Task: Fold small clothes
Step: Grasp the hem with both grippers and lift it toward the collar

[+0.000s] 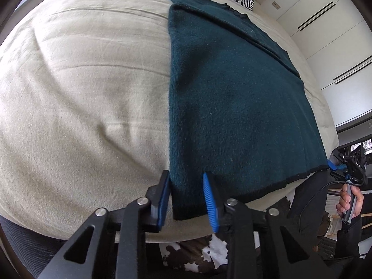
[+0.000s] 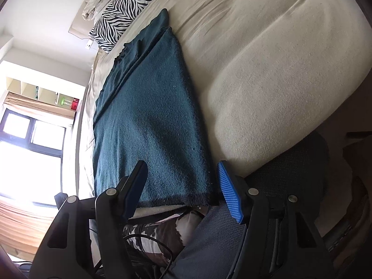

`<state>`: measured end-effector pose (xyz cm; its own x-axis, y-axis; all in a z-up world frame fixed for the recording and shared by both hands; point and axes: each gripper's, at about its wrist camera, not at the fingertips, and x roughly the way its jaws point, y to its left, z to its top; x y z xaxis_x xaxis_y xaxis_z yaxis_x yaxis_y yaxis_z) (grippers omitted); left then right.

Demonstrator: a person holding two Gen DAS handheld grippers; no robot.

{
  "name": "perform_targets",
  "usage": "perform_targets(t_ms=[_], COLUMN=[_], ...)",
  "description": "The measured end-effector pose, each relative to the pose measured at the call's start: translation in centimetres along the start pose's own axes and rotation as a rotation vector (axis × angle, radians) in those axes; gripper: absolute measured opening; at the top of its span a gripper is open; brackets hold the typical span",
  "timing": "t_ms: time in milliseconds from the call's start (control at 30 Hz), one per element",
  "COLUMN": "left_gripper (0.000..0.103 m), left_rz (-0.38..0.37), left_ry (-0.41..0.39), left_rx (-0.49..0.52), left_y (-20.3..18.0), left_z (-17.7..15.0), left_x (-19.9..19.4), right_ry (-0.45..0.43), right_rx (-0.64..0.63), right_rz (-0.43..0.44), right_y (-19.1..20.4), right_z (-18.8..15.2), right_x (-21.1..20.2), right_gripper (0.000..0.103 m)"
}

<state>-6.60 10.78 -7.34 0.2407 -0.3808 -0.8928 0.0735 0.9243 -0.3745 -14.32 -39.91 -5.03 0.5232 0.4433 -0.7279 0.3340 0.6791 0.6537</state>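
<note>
A dark teal knitted garment [image 1: 232, 107] lies flat on a bed covered with a cream sheet [image 1: 81, 81], and it is already folded along its length, with one layer laid over the other on its right part. Its black hem is at the near edge of the bed. The left gripper [image 1: 187, 195] is at the near left corner of the garment: the hem corner is between its two blue pads, and the pads stand close to the cloth on both sides, but a small gap shows at each side, so I cannot tell if they really press it. In the left wrist view, the right gripper [image 1: 334, 166] is at the near right corner of the hem, held by a person's hand [image 1: 348, 201]. In the right wrist view its jaws stand apart around the near hem, not touching the cloth. A zebra-pattern pillow [image 2: 123, 11] lies at the far end of the bed.
</note>
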Motion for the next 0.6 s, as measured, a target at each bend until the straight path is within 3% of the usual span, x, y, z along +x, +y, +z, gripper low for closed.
perform_targets(t_ms=[67, 133, 233, 367, 433, 500, 600], left_gripper=[0.011, 0.008, 0.007, 0.007, 0.006, 0.006, 0.006], left_rz=[0.002, 0.004, 0.004, -0.013, -0.029, -0.052, -0.121], left_ry=[0.001, -0.002, -0.006, -0.024, -0.035, -0.046, -0.076], left_rx=[0.002, 0.006, 0.011, -0.005, -0.017, -0.031, -0.074], left_y=[-0.1, -0.4, -0.6, -0.6, -0.5, -0.3, 0.1], left_z=[-0.1, -0.1, -0.2, -0.6, -0.7, -0.7, -0.7], left_x=[0.1, 0.2, 0.1, -0.1, -0.4, -0.7, -1.4], right_ry=[0.006, 0.009, 0.028, 0.052, 0.050, 0.051, 0.036], right_rx=[0.008, 0.011, 0.003, 0.001, 0.000, -0.008, -0.037], right_rz=[-0.001, 0.002, -0.005, -0.014, -0.019, -0.023, -0.027], right_y=[-0.2, -0.3, -0.3, -0.5, -0.5, -0.5, 0.2], right_z=[0.0, 0.0, -0.2, -0.5, -0.6, -0.7, -0.8], right_x=[0.0, -0.1, 0.1, 0.4, 0.2, 0.1, -0.3], right_gripper=[0.054, 0.048, 0.036, 0.033, 0.021, 0.010, 0.008])
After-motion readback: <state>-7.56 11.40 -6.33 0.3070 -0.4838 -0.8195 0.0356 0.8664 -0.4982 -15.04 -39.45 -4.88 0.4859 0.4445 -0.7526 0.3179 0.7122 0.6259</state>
